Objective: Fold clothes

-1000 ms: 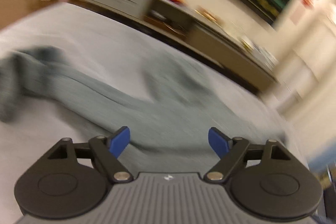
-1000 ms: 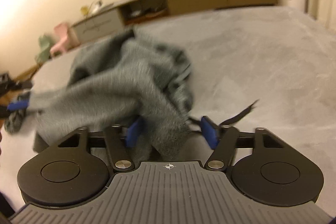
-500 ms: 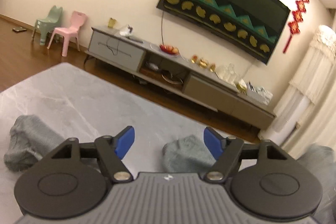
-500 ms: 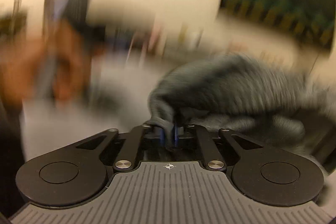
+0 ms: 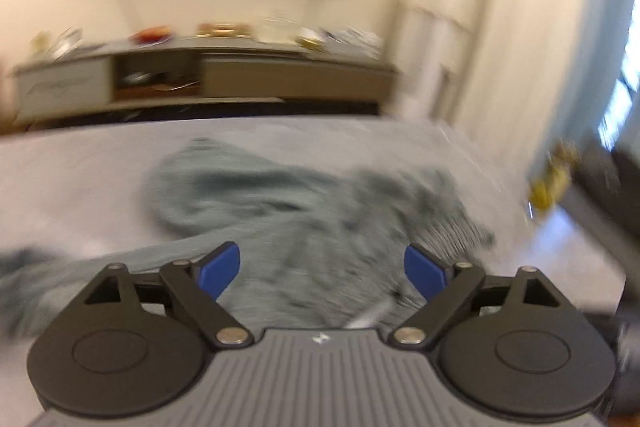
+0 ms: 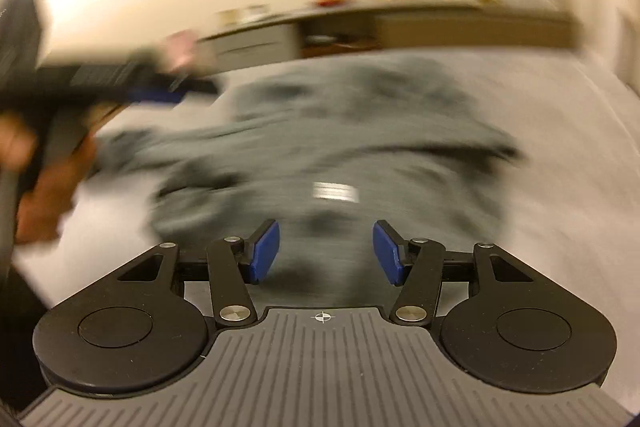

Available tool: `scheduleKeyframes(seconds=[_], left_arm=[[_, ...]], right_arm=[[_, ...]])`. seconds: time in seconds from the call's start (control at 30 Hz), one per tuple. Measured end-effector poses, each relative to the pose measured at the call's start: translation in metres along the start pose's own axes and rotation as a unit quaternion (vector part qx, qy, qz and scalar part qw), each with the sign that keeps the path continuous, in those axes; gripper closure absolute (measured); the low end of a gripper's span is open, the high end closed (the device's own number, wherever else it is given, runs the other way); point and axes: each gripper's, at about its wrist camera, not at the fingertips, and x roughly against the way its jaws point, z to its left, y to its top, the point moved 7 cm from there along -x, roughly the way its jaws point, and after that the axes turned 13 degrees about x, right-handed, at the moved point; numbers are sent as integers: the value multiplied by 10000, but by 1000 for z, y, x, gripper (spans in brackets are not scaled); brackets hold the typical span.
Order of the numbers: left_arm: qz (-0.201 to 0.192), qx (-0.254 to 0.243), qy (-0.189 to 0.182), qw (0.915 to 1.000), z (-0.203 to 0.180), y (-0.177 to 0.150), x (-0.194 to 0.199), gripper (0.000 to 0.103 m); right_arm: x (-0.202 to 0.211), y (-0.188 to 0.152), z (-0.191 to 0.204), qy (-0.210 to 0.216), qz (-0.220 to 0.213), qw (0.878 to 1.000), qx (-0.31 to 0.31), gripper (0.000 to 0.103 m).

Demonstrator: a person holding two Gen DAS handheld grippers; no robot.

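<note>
Both of your tongs are opening with nothing pinched: the left gripper (image 5: 322,271) and right gripper (image 6: 326,251) hang just over the grey garment (image 6: 340,131). It lies crumpled on the pale grey table (image 6: 560,147), soft, fuzzy knit, so folding looks barely begun.

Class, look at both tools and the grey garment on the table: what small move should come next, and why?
Probably lower the right tool, whose jaws are opening with nothing pinched, onto an edge of the crumpled grey garment, since it lies bunched, not flat, on the table. The left tool is also opening, empty.
</note>
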Motion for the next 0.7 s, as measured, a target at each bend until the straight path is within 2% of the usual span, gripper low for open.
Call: scheduleKeyframes(seconds=[0.07,0.1,0.13,0.17,0.2,0.23,0.3,0.33,0.37,0.4,0.43,0.47,0.5,0.57,0.6,0.63,0.67,0.7], left_arm=[[316,-445,77,9985,-17,-13,-31,11],[474,-668,115,9966,-25,-20,-46,17],[631,-889,153,9939,-33,-26,-62,38],[796,-1080,208,9907,-36,-32,-74,52],[903,-1171,270,9886,-36,-33,-82,80],[985,-1226,332,9870,-35,-33,-87,90],[670,-814,277,9940,-26,-13,-71,95],[471,-563,234,9970,-21,0,-61,96],[171,-42,76,9998,-8,18,-39,96],[-169,585,-129,9981,8,40,-14,96],[-623,1273,-293,9895,32,63,17,97],[-1060,1902,-134,9759,68,76,43,97],[-1468,2489,148,9572,108,85,66,96],[-1579,3565,755,9178,188,72,84,96],[-1568,4076,1059,8933,228,62,92,93],[-1494,4163,1139,8896,241,51,97,83],[-1395,4084,1130,8950,243,40,101,77],[-1296,4004,1120,9002,244,28,105,62]], right_arm=[[-2,-7,-28,-267,83,9985,-478,52],[-6,-10,-36,-318,114,9975,-614,52],[-10,-12,-42,-341,152,9967,-725,52],[-14,-14,-48,-364,189,9958,-819,52],[-18,-15,-50,-392,218,9955,-829,52],[-23,-16,-53,-421,246,9953,-839,51],[-31,-18,-56,-449,277,9953,-816,51],[-35,-18,-56,-440,264,9957,-772,56],[-36,-20,-57,-390,286,9962,-725,79],[-40,-19,-56,-281,327,9966,-698,93],[-43,-17,-54,-162,332,9971,-672,103],[-43,-14,-50,-134,255,9979,-577,103],[-42,-10,-46,-82,179,9986,-486,103],[-45,-3,-31,247,54,9991,-352,103],[-48,-1,-23,431,46,9986,-301,103],[-51,2,-14,590,38,9979,-248,103],[-53,3,-8,629,36,9978,-185,102],[-55,5,-2,669,33,9977,-122,101]])
